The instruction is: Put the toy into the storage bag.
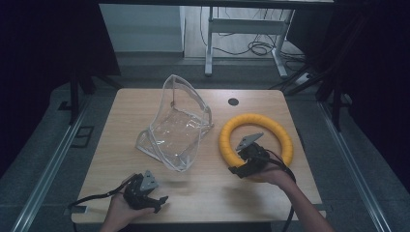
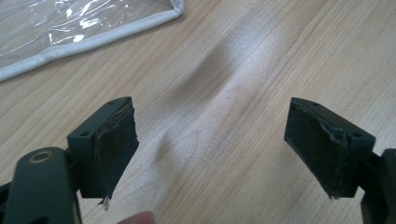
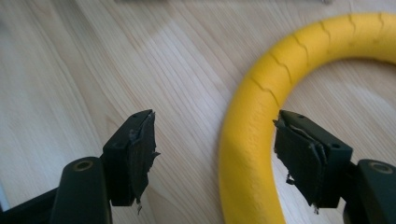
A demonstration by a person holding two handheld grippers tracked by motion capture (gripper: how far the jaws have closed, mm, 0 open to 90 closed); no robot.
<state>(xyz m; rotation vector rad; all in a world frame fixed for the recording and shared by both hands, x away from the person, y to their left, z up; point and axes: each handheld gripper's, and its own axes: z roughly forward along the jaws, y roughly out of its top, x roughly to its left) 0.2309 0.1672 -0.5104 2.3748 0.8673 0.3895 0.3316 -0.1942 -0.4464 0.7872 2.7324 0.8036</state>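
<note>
While I scan from the left, the left tool (image 1: 153,202) sits low at the near-left of the surface (image 1: 121,135), jaws spread wide, gripping nothing; bare wood between its pads (image 2: 114,149). Clear plastic pouch (image 1: 176,125) stands half-collapsed mid-surface, well apart from that tool; its white-trimmed edge is cut off at the top of the left gripper view. Right tool (image 1: 238,164) is spread too, straddling the near-left arc of the yellow foam ring (image 1: 256,140): ring runs between the jaws, close to the right pad (image 3: 299,154), but I can't tell if it touches. Ring lies flat at right of the surface. Room around is dark; a grey desk frame (image 1: 241,34) and cables (image 1: 261,48) on the floor behind.
</note>
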